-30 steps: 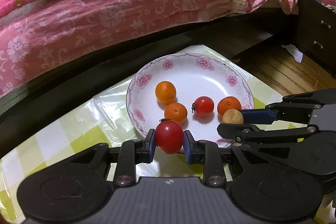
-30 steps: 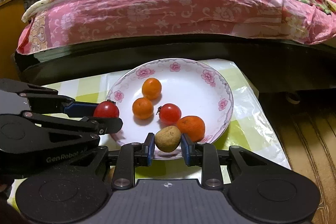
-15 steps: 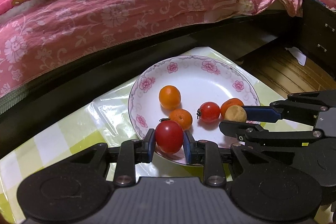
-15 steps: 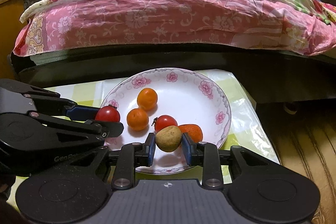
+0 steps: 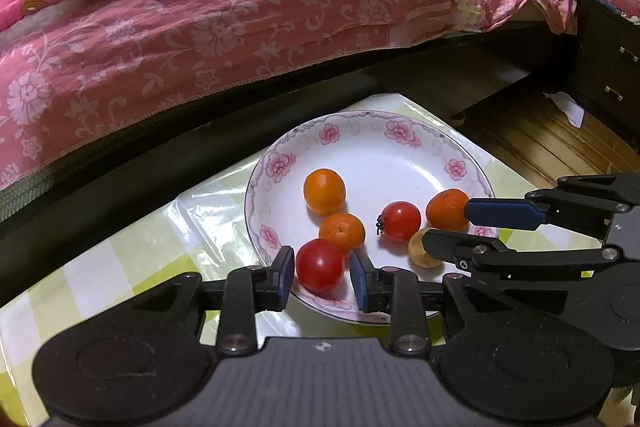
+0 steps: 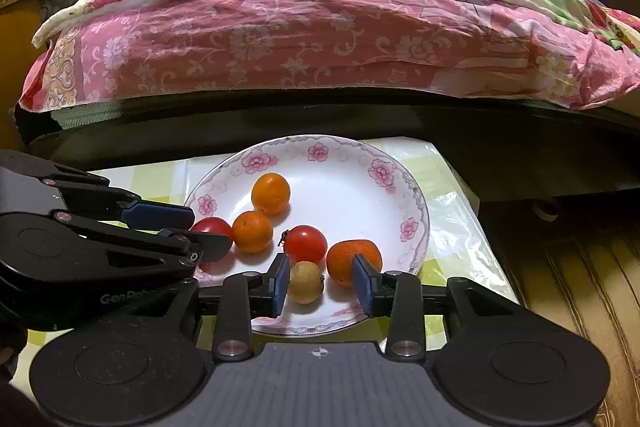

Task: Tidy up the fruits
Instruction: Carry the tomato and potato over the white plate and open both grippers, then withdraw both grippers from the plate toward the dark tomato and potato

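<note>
A white plate with pink flowers (image 5: 400, 147) (image 6: 352, 163) holds three small oranges (image 5: 324, 191), (image 5: 342, 231), (image 5: 447, 209) and a red tomato (image 5: 400, 221). My left gripper (image 5: 322, 275) is open over the plate's near rim, with a second red tomato (image 5: 320, 265) lying loose between its pads. My right gripper (image 6: 322, 285) is open too, with a small tan fruit (image 6: 305, 282) resting on the plate between its pads, close to the left pad. The right gripper shows at the right of the left wrist view (image 5: 448, 227).
The plate sits on a low table with a green-checked plastic cover (image 5: 120, 267). A bed with a pink floral quilt (image 5: 200, 27) and dark frame runs right behind it. Wooden floor (image 5: 540, 147) and a dark dresser (image 5: 608, 67) lie to the right.
Both grippers moved forward and lower over the plate and opened. The red tomato and the tan fruit, held before, now lie on the plate.
</note>
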`<state>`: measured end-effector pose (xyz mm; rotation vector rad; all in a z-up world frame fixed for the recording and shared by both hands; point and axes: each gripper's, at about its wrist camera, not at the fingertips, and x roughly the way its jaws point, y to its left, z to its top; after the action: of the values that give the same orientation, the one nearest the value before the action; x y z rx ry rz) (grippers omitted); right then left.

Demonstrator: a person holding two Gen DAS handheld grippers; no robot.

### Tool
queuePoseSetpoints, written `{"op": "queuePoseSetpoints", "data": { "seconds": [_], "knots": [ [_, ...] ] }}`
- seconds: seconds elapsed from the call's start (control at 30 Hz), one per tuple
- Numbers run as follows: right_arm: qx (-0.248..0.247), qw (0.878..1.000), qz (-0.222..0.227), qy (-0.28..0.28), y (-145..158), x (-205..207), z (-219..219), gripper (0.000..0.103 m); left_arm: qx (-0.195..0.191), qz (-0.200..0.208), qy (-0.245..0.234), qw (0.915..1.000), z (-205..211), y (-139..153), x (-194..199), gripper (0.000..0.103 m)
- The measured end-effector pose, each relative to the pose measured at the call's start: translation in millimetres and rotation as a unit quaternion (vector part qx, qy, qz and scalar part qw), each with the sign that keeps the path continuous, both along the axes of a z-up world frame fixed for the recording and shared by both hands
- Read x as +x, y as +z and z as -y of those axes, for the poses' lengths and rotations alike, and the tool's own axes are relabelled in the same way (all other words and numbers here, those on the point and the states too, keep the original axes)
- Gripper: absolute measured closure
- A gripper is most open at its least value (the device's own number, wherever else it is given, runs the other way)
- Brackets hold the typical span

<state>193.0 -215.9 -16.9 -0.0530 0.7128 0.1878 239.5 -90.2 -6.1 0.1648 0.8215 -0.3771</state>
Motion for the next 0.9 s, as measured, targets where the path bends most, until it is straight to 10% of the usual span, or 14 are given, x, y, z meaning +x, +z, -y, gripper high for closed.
{"op": "queuePoseSetpoints", "data": {
  "seconds": [0.9],
  "knots": [
    [-0.001,1.000,0.015,0.011,8.7,-23.9,-8.6,0.068,0.001,0.015,-0.009,0.9998,-13.4,18.3,-29.9,0.063]
  ]
}}
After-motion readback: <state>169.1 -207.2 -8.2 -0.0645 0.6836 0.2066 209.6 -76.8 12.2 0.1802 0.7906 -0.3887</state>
